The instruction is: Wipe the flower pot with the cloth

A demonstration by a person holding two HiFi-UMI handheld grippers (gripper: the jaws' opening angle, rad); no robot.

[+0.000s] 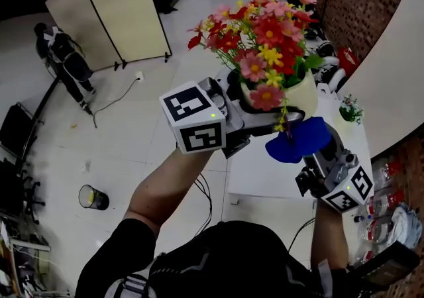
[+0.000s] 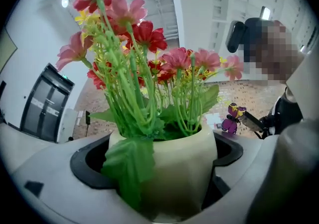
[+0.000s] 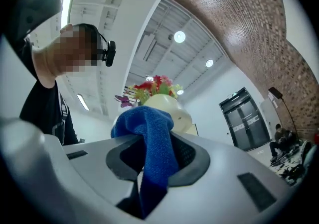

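Being held up in the air, above a white desk, is a cream round flower pot full of red, pink and yellow fake flowers on green stems. The pot is gripped by the left tongs. In the left gripper view the two jaws are seen pressed on either side of the pot, so the left tongs are clenched around it, and the flowers stand up out of the top with one green leaf hanging over the rim. A small purple butterfly is seen beside the stems. A fluffy blue cloth is pinched in the right tongs, which are held just under and to the right of the pot. In the head view the cloth seems to touch the pot's lower side. In the right gripper view the right tongs are closed on the cloth, which is bunched up above the jaws and hangs down between them, with the pot right behind it. A tiny pot of flowers is set on the far end of the desk. On the floor well to the left, a tan folding screen, a black round bin and a person in dark clothes can be seen. A red brick wall is seen at the right.
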